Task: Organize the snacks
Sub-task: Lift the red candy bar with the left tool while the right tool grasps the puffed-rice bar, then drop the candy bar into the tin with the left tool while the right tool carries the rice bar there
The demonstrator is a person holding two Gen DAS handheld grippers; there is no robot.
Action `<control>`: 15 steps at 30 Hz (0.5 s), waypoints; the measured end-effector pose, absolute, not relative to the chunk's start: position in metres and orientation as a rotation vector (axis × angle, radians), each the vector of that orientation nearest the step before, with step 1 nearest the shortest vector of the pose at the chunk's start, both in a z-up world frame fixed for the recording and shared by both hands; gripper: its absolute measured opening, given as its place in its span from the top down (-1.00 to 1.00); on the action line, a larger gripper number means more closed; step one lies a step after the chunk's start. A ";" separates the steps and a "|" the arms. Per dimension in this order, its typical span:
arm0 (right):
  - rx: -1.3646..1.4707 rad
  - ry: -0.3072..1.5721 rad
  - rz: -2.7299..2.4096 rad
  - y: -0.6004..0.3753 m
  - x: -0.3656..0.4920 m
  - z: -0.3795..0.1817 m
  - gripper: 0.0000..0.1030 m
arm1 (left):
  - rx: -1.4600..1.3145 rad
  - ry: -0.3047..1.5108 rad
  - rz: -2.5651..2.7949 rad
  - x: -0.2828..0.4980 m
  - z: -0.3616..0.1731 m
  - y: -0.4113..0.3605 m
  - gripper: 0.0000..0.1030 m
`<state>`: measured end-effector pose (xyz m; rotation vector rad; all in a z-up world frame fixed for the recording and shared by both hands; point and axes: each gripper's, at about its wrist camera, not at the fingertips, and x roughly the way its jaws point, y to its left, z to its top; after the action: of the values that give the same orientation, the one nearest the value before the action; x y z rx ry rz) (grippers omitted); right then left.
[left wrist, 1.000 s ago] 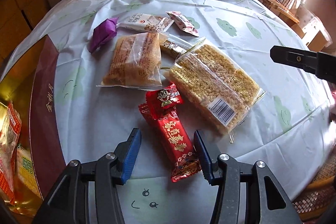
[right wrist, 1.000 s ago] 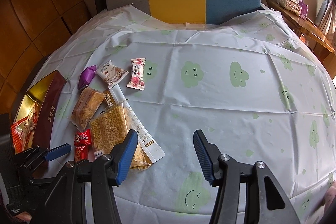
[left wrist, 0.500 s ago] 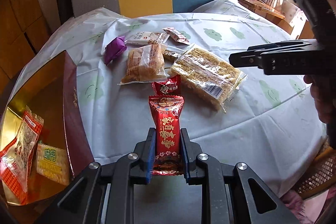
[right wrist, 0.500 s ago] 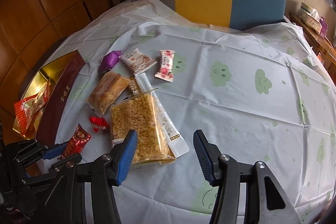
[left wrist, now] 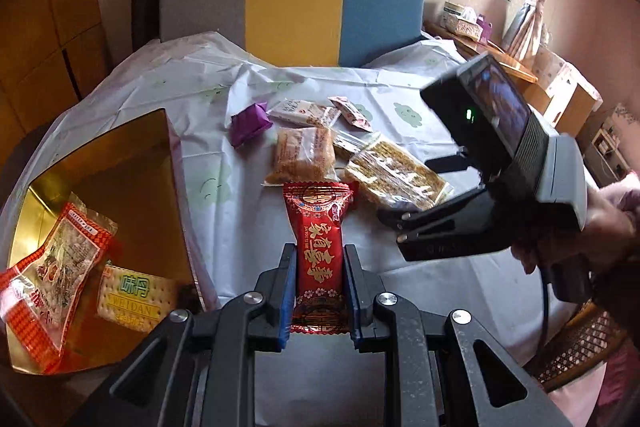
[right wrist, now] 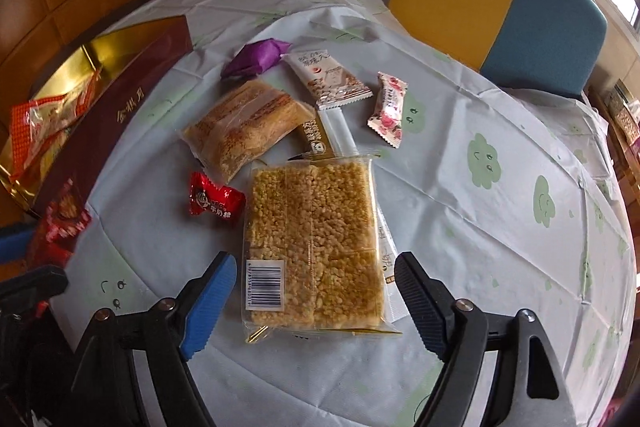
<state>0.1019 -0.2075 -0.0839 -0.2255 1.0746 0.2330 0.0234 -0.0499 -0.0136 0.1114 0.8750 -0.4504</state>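
My left gripper [left wrist: 318, 267] is shut on a long red snack packet [left wrist: 318, 227] and holds it in the air beside the open gold box [left wrist: 120, 179]. The same packet [right wrist: 56, 223] shows at the left edge of the right wrist view. My right gripper [right wrist: 316, 283] hangs over the near end of a large clear pack of rice crackers [right wrist: 316, 227]. Its jaws are opening. The pack lies between the fingers, and the pads do not touch it. A small red candy [right wrist: 214, 201] lies just left of the pack.
The box holds a red-checked packet [left wrist: 56, 267] and a Weidan cracker pack [left wrist: 132, 297]. On the tablecloth lie a golden cake packet [right wrist: 248, 131], a purple packet [right wrist: 256, 57], a white bar [right wrist: 328, 79], a pink floral candy [right wrist: 388, 111] and a stick sachet [right wrist: 320, 135]. A chair [left wrist: 292, 3] stands behind the table.
My left gripper closed on the long red packet and lifted it off the table toward the box. My right gripper moved left over the rice cracker pack and its jaws spread wider.
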 end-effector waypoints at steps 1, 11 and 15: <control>-0.254 1.088 0.218 -0.203 0.104 -0.089 -0.59 | 0.085 0.875 -0.439 0.028 -0.010 -0.042 0.58; -0.199 1.090 0.175 -0.214 0.100 -0.104 -0.50 | -0.105 0.885 -0.199 0.122 0.001 0.044 0.57; -0.195 1.085 0.175 -0.218 0.098 -0.106 -0.50 | -0.095 0.896 -0.120 0.156 -0.006 0.055 0.35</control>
<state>0.0984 -0.2179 -0.1060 -0.1949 1.0848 0.1746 0.1563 0.0553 -0.0055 -0.0947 0.8961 -0.1196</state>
